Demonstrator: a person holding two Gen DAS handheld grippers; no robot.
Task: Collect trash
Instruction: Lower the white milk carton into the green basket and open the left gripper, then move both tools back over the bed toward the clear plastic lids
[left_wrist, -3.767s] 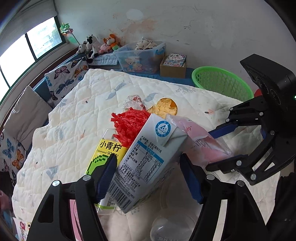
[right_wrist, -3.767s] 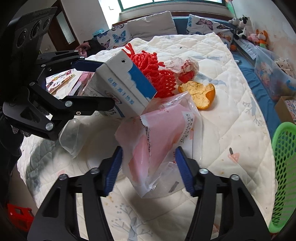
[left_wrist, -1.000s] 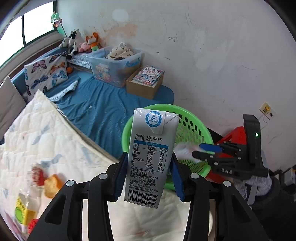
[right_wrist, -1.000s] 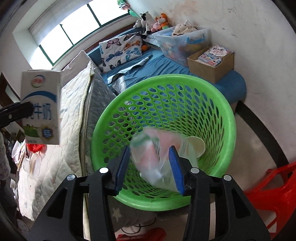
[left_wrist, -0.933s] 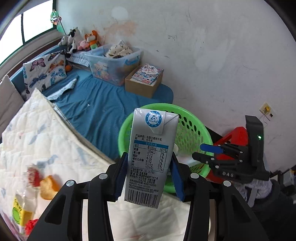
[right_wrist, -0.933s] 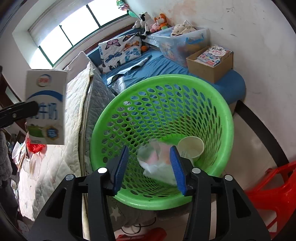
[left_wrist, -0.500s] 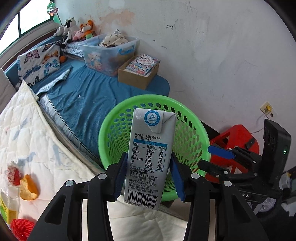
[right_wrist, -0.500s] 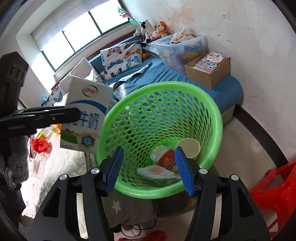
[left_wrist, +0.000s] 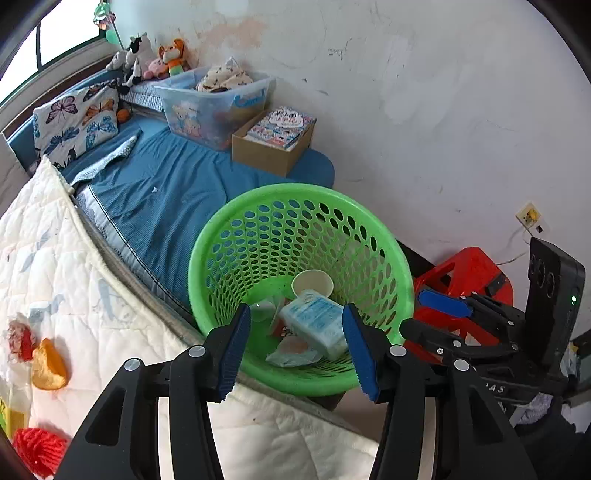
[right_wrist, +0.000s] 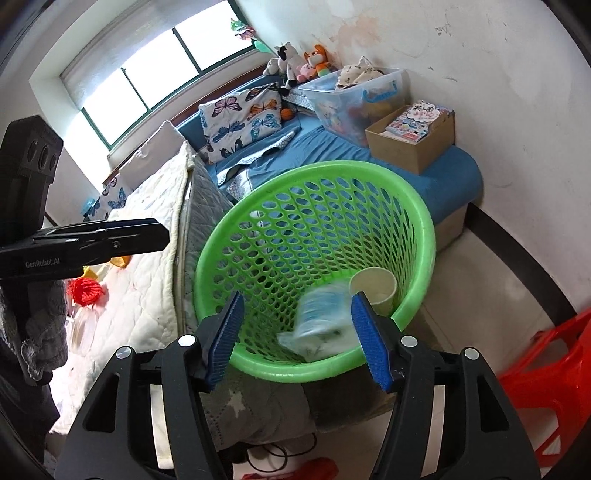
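Green perforated plastic, the round laundry-style basket (left_wrist: 236, 236) is sitting just ahead of and below both pairs of fingers, and it is already holding a blue-and-white milk carton (left_wrist: 317, 321), a crumpled clear plastic bag (left_wrist: 291, 352) and a pale paper cup (left_wrist: 312, 282). The left gripper (left_wrist: 295, 345) is hanging over the near rim with its blue pads spreading apart and nothing between them; the carton is lying in the basket bottom beyond the fingertips, blurred in the right wrist view as if it is not yet settling. The right gripper (right_wrist: 295, 334) is likewise pointing into the basket, its fingers standing apart and gripping nothing. So part of the collecting is looking done. Left of the left fingers, on the white quilted bed cover (left_wrist: 55, 266), an orange peel (left_wrist: 48, 365), a red-and-white wrapper (left_wrist: 20, 338) and a red mesh bundle (left_wrist: 35, 448) are waiting, so more trips seem needed.
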